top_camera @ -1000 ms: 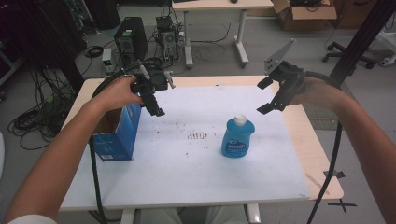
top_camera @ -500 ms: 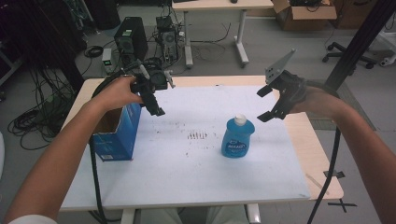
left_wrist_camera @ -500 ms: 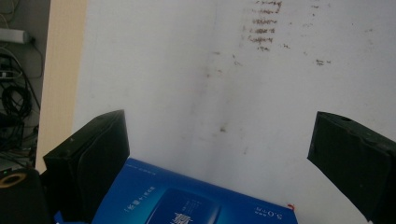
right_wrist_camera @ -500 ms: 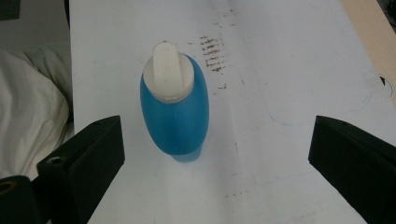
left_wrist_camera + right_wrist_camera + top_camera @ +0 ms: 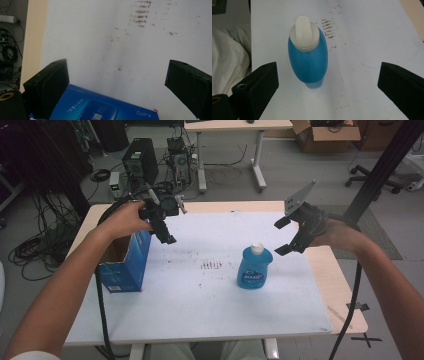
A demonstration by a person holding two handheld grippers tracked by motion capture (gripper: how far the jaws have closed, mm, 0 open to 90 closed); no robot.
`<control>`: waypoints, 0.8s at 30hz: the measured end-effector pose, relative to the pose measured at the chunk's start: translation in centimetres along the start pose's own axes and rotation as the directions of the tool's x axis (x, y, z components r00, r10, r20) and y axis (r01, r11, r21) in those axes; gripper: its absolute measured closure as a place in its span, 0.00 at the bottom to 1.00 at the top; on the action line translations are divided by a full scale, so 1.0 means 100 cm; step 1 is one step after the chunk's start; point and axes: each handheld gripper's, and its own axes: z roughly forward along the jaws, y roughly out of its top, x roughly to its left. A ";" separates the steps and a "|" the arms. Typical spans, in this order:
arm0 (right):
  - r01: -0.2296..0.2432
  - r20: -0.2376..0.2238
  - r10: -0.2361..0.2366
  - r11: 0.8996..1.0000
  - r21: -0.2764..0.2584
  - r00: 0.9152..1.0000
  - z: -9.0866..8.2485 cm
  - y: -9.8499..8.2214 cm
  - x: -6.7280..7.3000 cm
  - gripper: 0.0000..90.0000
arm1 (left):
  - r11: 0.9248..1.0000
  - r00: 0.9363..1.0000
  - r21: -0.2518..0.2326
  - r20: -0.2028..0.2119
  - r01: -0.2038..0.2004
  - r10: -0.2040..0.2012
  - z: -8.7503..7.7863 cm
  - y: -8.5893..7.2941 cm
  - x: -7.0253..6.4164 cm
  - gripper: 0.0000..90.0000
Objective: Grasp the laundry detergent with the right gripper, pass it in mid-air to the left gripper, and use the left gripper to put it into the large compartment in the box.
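At far left in the high view, an open blue box (image 5: 121, 261) stands upright on the white sheet (image 5: 200, 300) that covers the wooden table (image 5: 345, 290), near the table's left edge. We see the left gripper (image 5: 162, 227) held in the air just above the box's top right corner, in a hand (image 5: 125, 218) that reaches in from the lower left. Its jaws are spread wide and grasp nothing. In the left gripper view, we look down between those two black jaws at the printed blue face of the box (image 5: 105, 107) and at the bare sheet (image 5: 90, 37) beyond, which carries a patch of dark smudges (image 5: 143, 15).

Moving right, the same smudges (image 5: 212, 265) lie near the middle of the sheet in the high view. Just to their right stands a blue soap bottle (image 5: 254, 268) with a white cap (image 5: 257, 248), upright and untouched, well apart from the box.

Farther right, we see the right gripper (image 5: 282, 236) hovering above and to the right of the bottle, near but not touching it. Its jaws are released and wide apart. In the right gripper view, the bottle (image 5: 308, 60) sits between the two jaws, nearer the one at left, with clear gaps on both sides.
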 end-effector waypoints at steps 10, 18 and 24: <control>-0.001 -0.011 0.000 1.000 -0.017 1.000 0.008 -0.008 0.002 0.03 | 1.000 1.000 0.003 -0.003 0.000 0.000 0.000 0.001 -0.001 0.06; -0.007 -0.016 0.007 1.000 -0.027 1.000 0.014 -0.019 0.006 0.04 | 1.000 1.000 0.002 0.000 -0.001 0.001 0.002 0.002 0.000 0.06; -0.010 -0.015 0.010 0.999 -0.044 1.000 0.018 -0.026 0.008 0.04 | 1.000 1.000 0.004 0.002 -0.003 0.003 0.002 0.002 0.000 0.06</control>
